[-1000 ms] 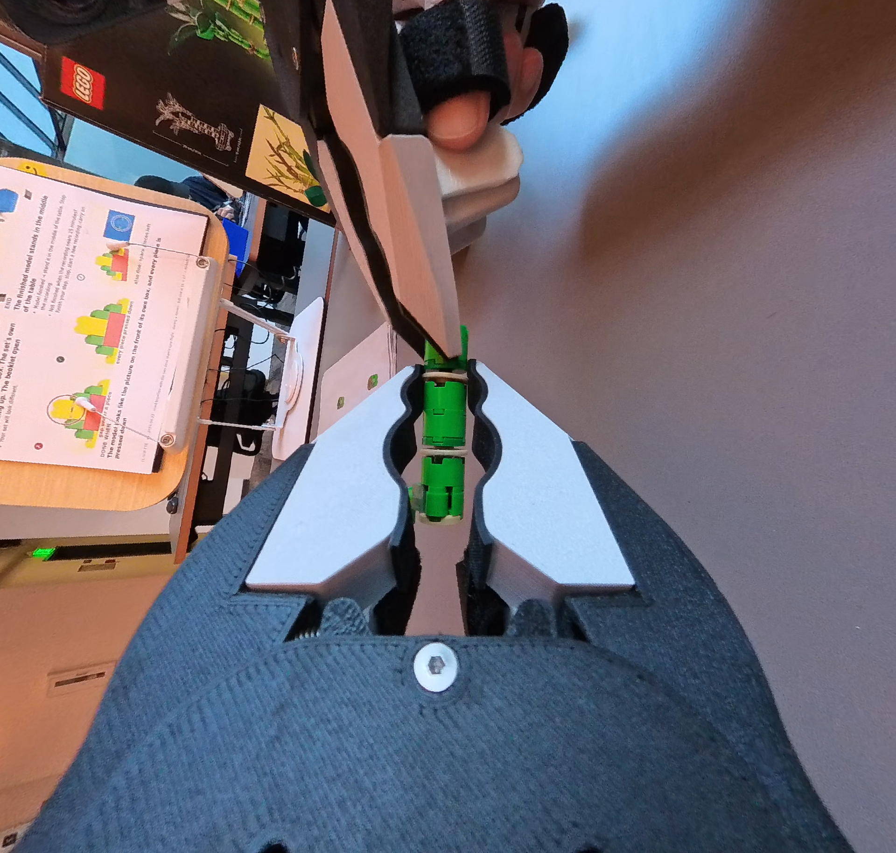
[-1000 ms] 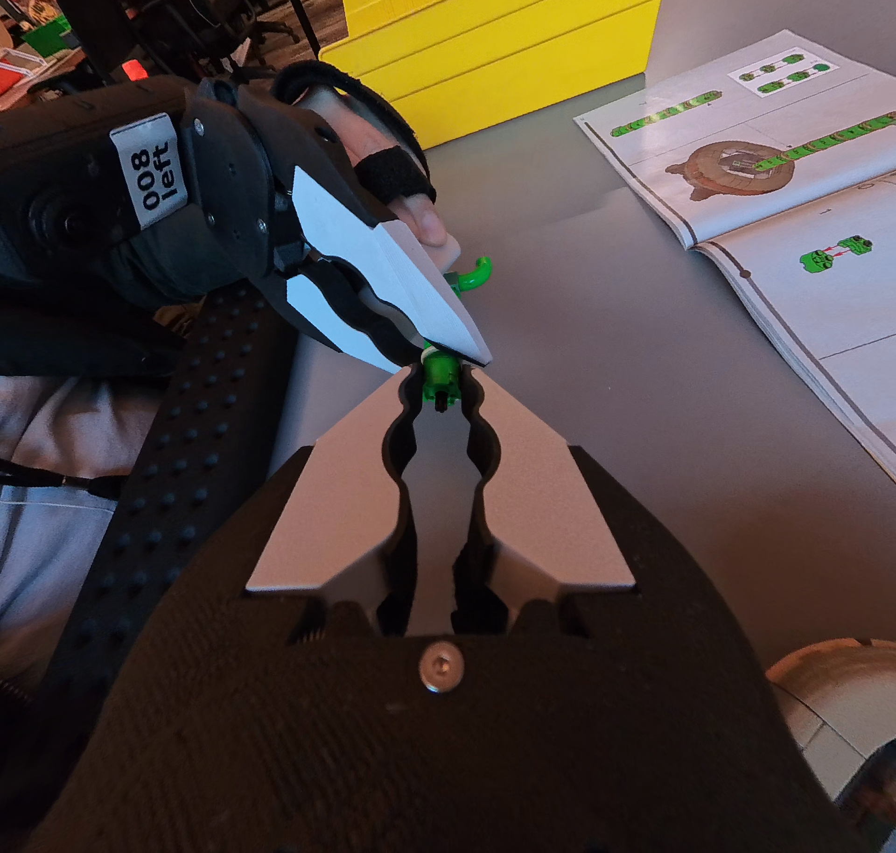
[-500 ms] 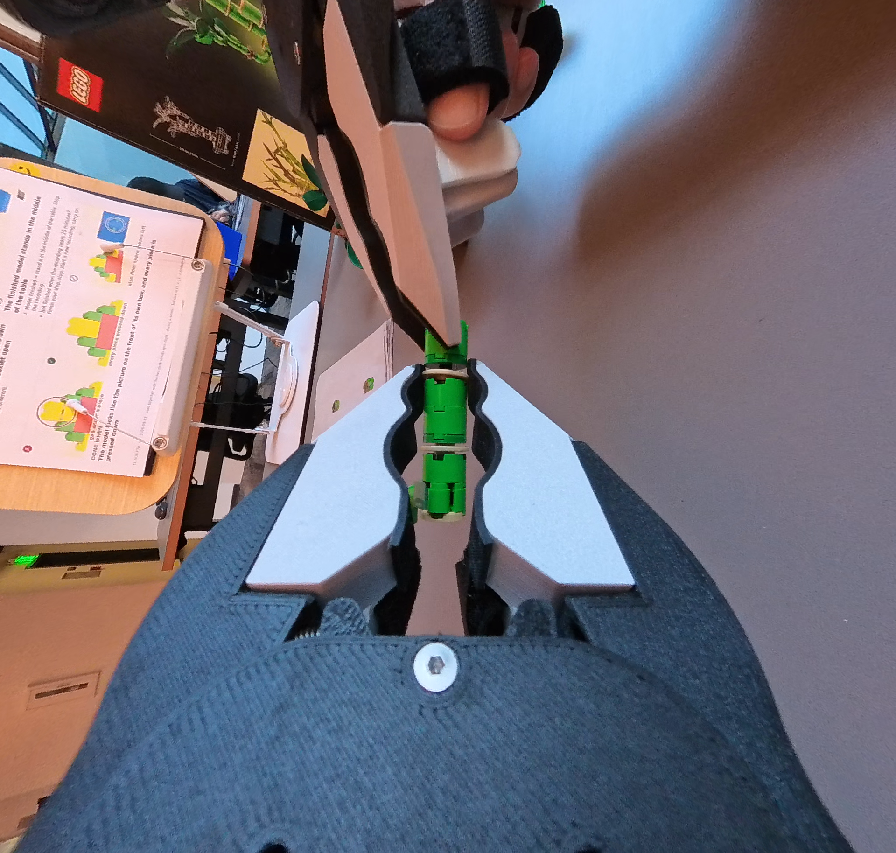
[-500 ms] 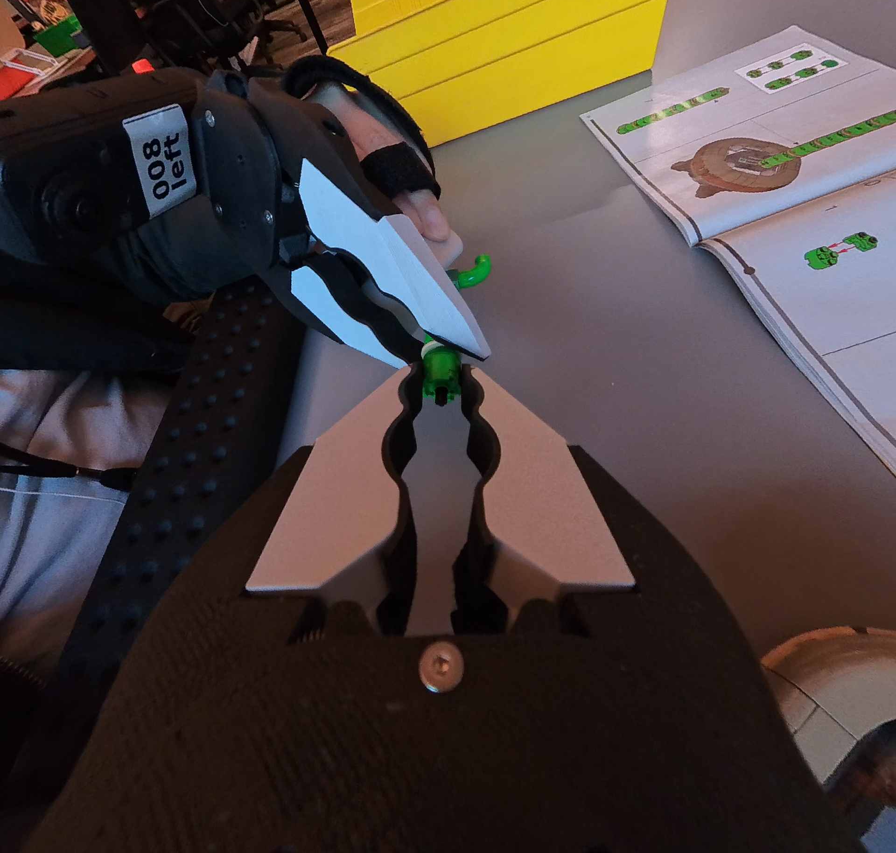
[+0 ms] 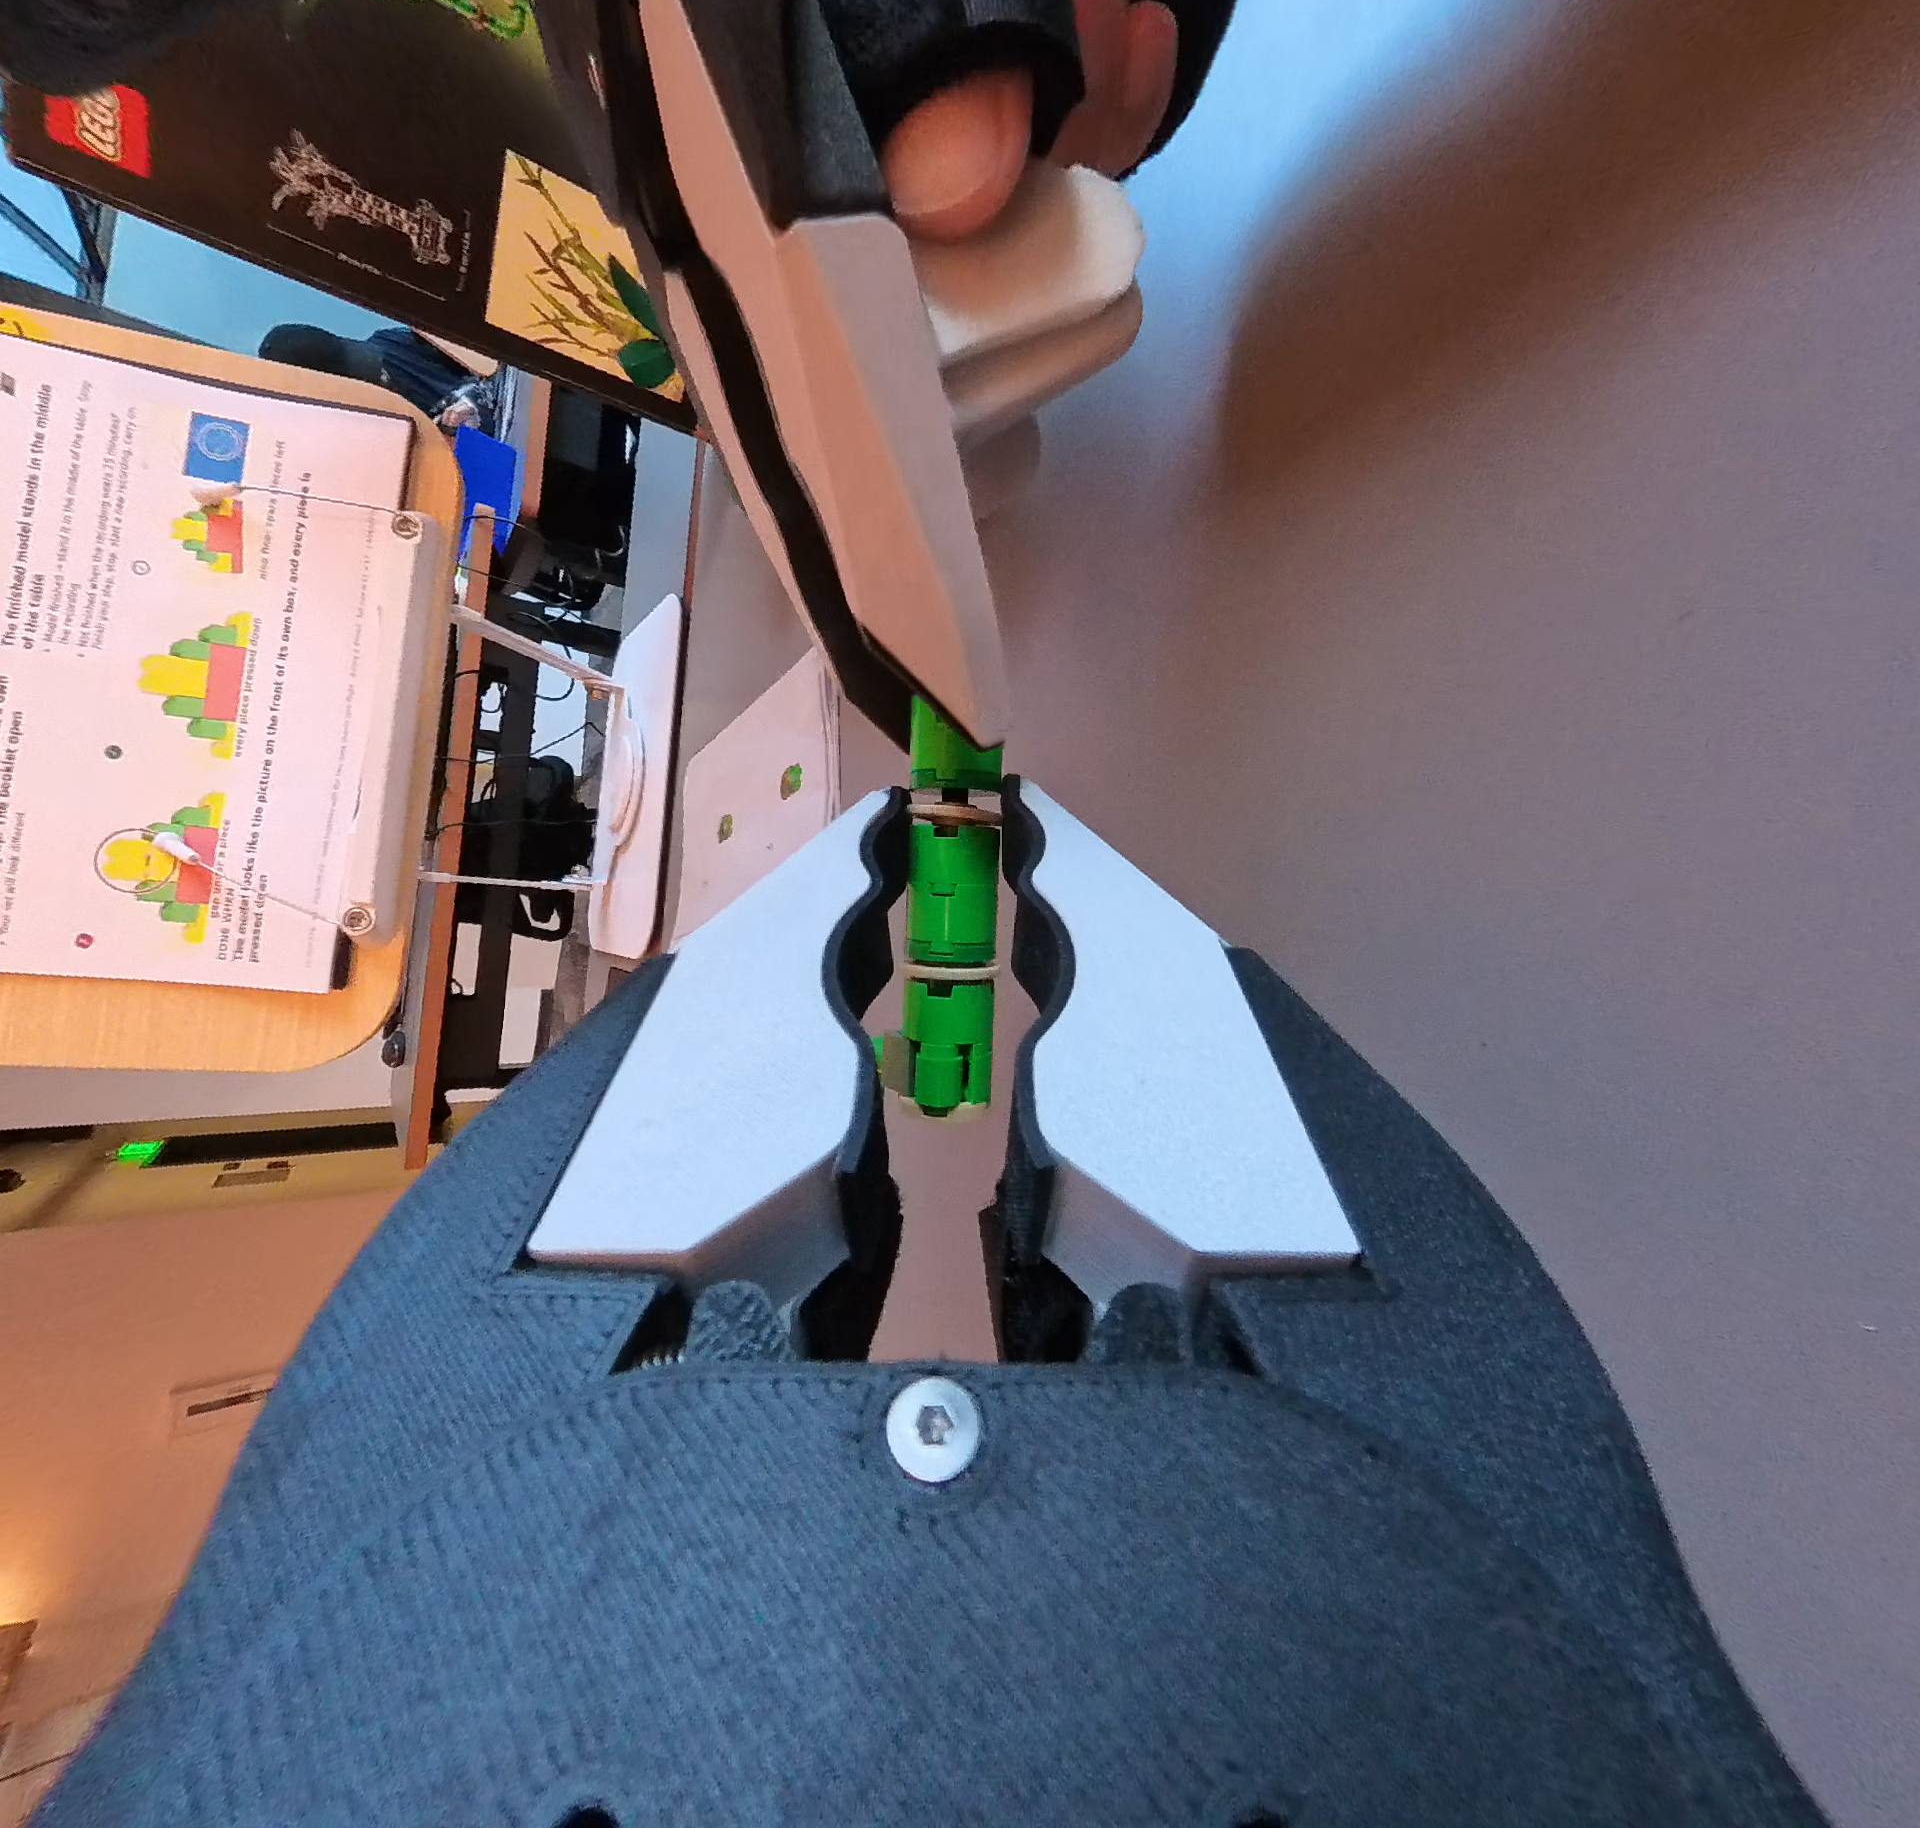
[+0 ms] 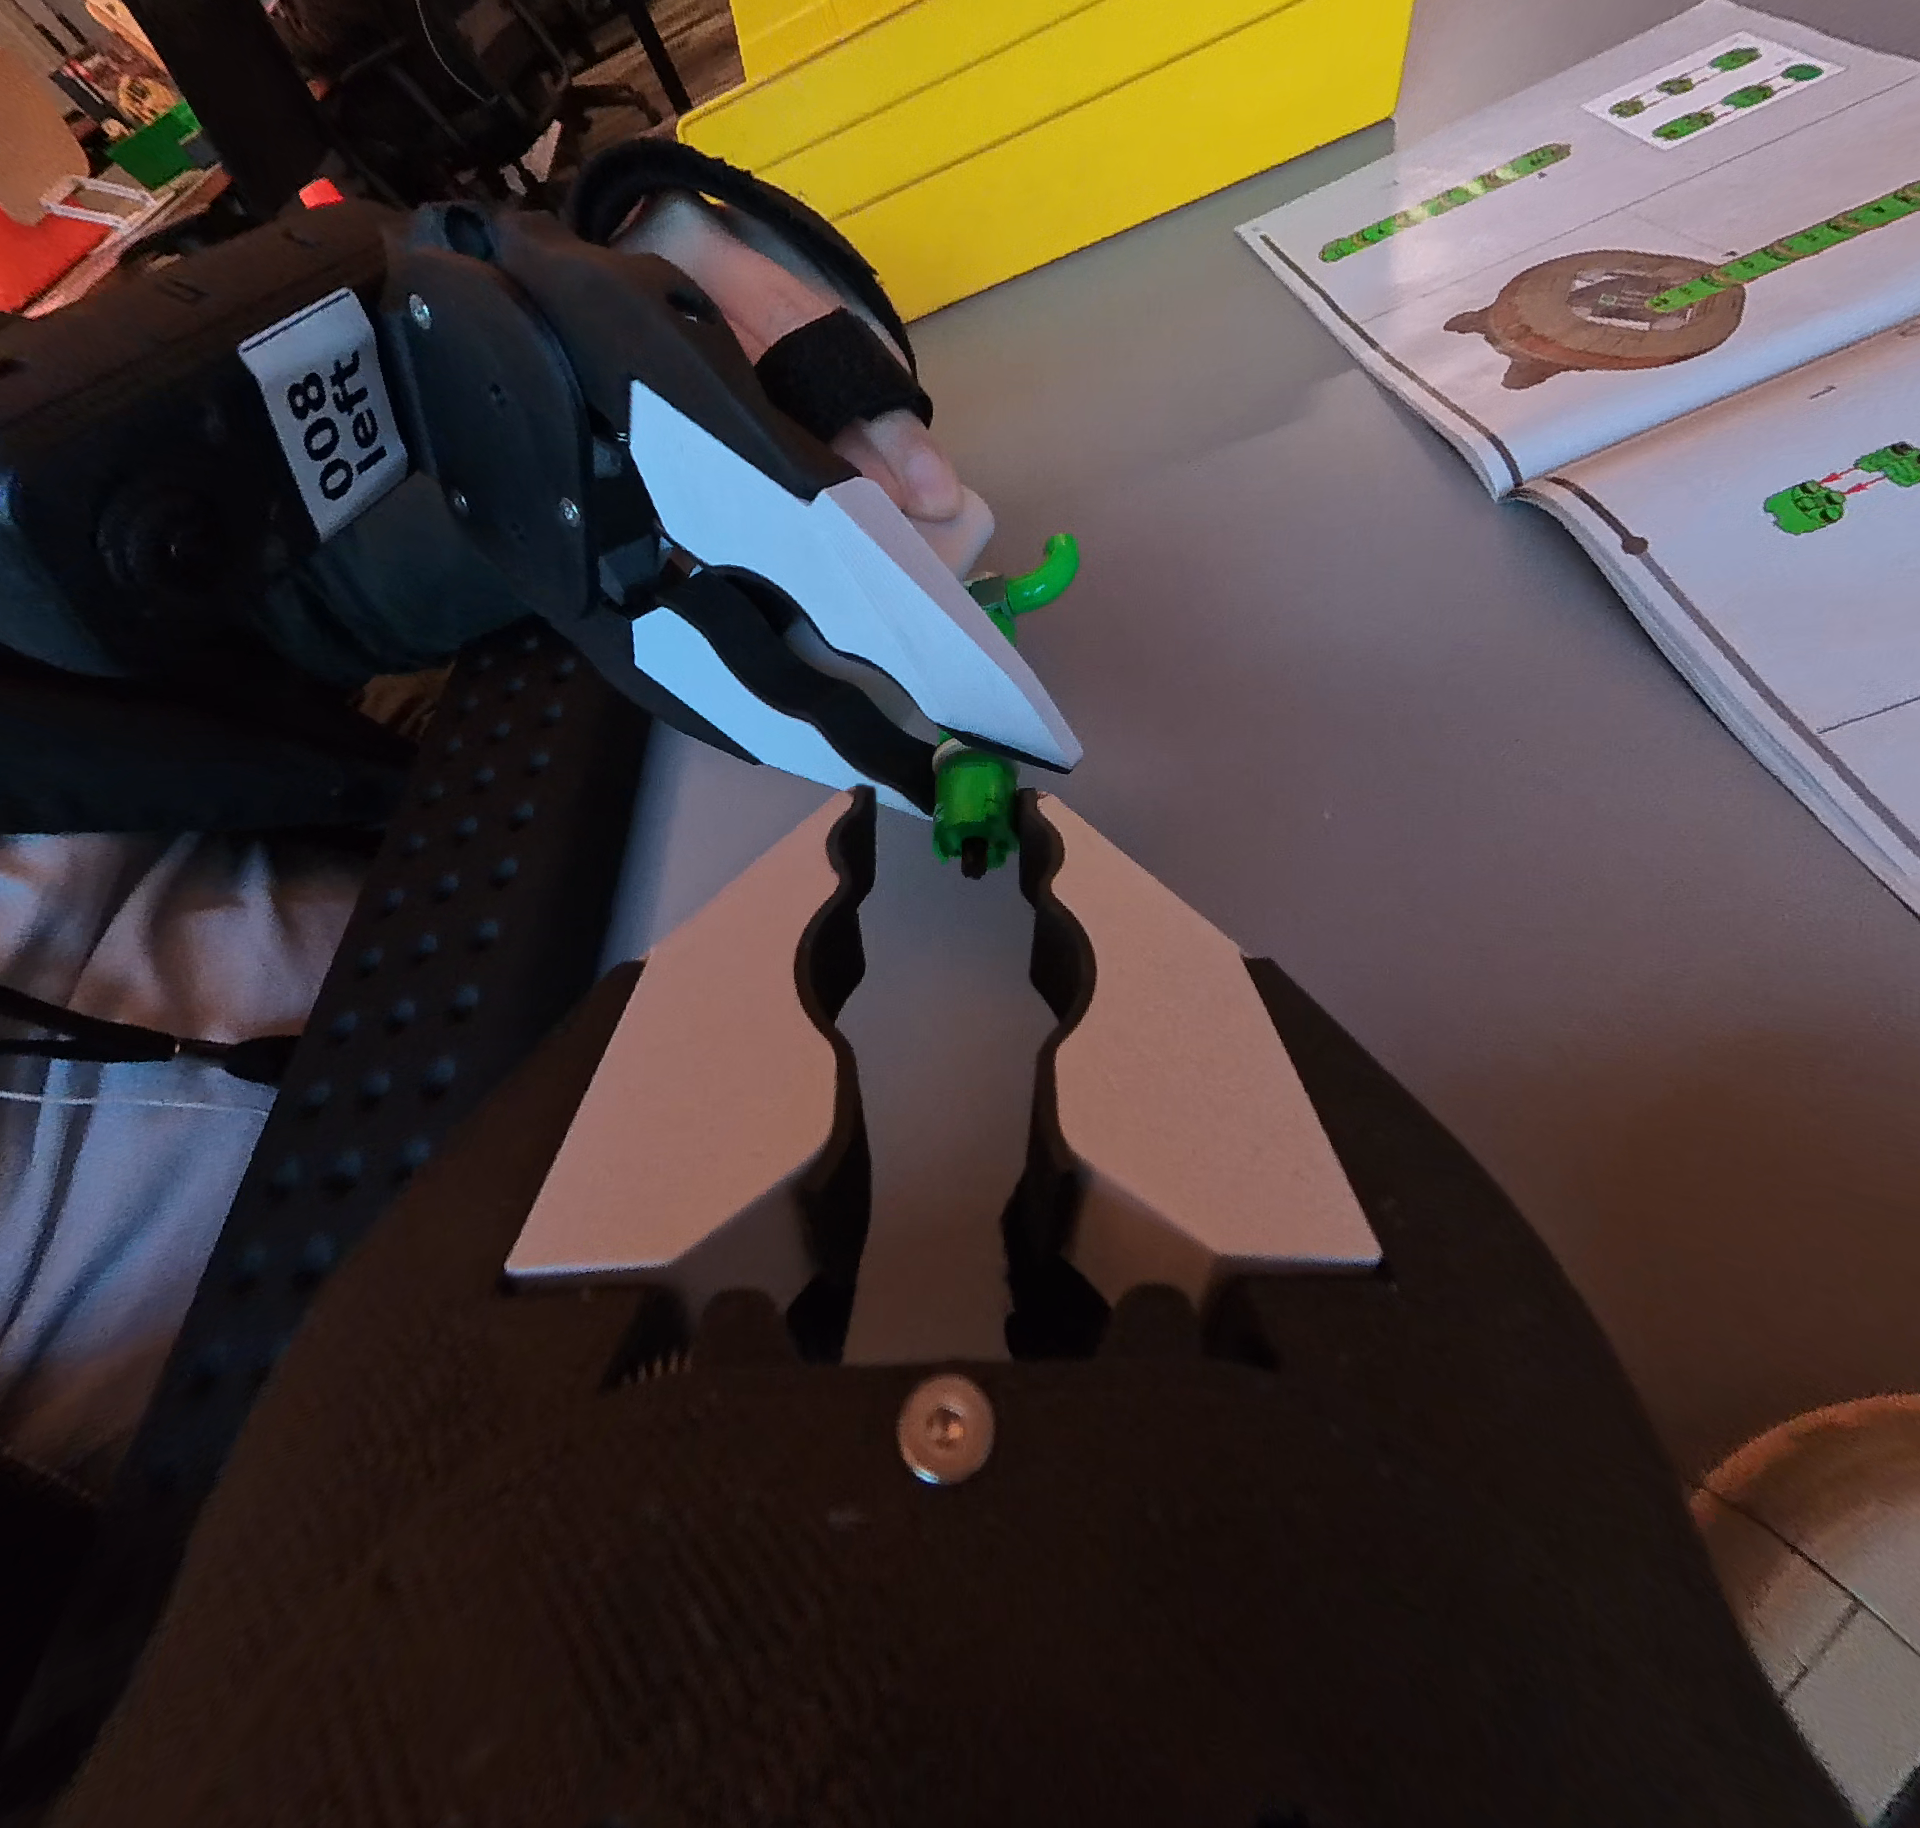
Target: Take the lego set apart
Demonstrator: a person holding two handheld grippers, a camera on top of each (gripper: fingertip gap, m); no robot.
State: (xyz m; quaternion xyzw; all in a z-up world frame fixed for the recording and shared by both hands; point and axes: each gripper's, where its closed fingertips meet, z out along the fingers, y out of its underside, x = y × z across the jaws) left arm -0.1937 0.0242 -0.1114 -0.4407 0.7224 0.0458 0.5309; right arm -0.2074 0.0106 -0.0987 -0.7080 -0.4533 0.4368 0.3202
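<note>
Green and segmented, a slim lego bamboo stalk [image 5: 949, 937] lies lengthwise between the left gripper [image 5: 951, 802] fingers, its long axis running straight along them and pointing away from the camera. The left gripper is closed narrowly on the stalk, gripping its sides. At the far tip the right gripper [image 5: 940, 734] comes in from above and pinches the stalk's last green segment. From the right wrist view, the right gripper [image 6: 943, 804] is only slightly parted, the stalk end [image 6: 971, 802] touching its right fingertip with a gap on the left. A curved green sprout [image 6: 1044, 573] sticks out behind the left gripper. Farther off on the grey table [image 6: 1299, 739] lie an open instruction booklet [image 6: 1662, 376] and yellow bins [image 6: 1091, 85].
</note>
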